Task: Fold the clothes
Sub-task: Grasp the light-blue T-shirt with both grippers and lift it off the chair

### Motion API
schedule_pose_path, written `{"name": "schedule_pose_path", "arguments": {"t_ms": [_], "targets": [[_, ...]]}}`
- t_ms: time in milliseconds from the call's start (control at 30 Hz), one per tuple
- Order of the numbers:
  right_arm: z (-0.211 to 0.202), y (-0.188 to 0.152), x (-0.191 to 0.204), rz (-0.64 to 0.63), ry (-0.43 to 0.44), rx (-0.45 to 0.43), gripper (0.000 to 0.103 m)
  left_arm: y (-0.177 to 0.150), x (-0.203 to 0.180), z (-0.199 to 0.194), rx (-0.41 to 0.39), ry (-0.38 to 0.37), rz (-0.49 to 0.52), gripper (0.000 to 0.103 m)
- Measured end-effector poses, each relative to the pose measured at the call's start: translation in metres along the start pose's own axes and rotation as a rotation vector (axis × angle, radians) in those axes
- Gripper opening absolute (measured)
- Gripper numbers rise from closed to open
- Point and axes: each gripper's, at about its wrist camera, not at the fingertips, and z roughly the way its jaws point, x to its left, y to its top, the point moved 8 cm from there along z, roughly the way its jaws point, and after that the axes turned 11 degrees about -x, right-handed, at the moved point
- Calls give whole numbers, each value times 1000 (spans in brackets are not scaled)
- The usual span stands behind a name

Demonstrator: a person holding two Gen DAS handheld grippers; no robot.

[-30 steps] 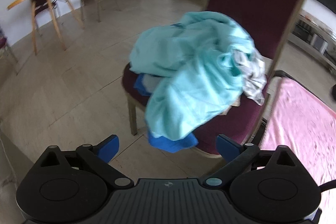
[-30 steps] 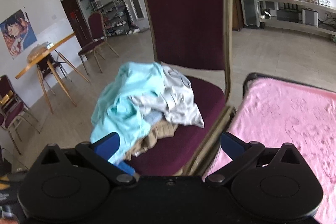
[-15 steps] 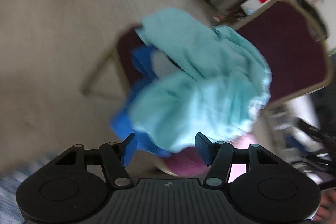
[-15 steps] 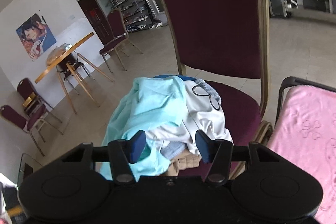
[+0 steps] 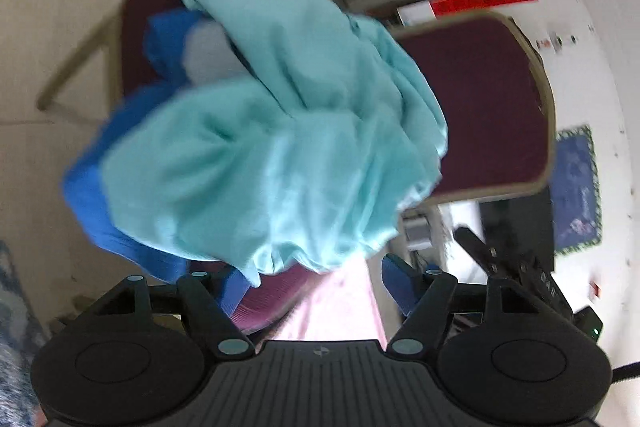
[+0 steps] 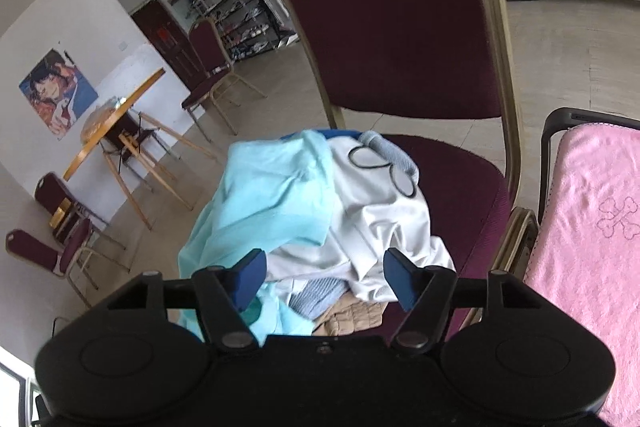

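hovering over the clothes pile on the chair, left gripper and right gripper both spread wide, holding nothing.

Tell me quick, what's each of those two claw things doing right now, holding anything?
Left gripper: open, holding nothing, above the light blue garment.
Right gripper: open, holding nothing, over the clothes pile on the chair.
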Motion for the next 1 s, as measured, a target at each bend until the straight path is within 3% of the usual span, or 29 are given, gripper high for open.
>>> {"name": "schedule_pose_path", "arguments": {"t_ms": [167, 233, 300, 333, 367, 400, 467, 733, 833, 1000], "targets": [[0, 8, -3, 4, 0, -14, 64, -11, 11, 27, 59, 33, -70, 70], [1, 10, -4, -12, 1, -17, 64, -7, 11, 26, 29, 32, -78, 61], [3, 12, -3, -30, 3, -21, 64, 2, 3, 15, -37, 21, -17, 52], [7, 15, -2, -36, 6, -24, 63, 6, -2, 10, -62, 19, 26, 40], [11, 18, -1, -38, 13, -23, 63, 8, -8, 7, -75, 19, 69, 11], [16, 21, 0, -37, 20, -19, 57, 11, -11, 4, -88, 22, 104, 2], [31, 28, 1, -20, 30, -8, 42, 19, -16, -1, -120, 34, 149, 3], [92, 45, -9, 112, 13, 22, 41, 60, -32, -43, -310, 57, 316, 2], [92, 51, 7, 67, 12, -16, 4, 77, -40, -55, -347, 85, 371, 2], [89, 66, 37, -8, 15, -92, 3, 114, -52, -62, -397, 150, 403, 2]]}}
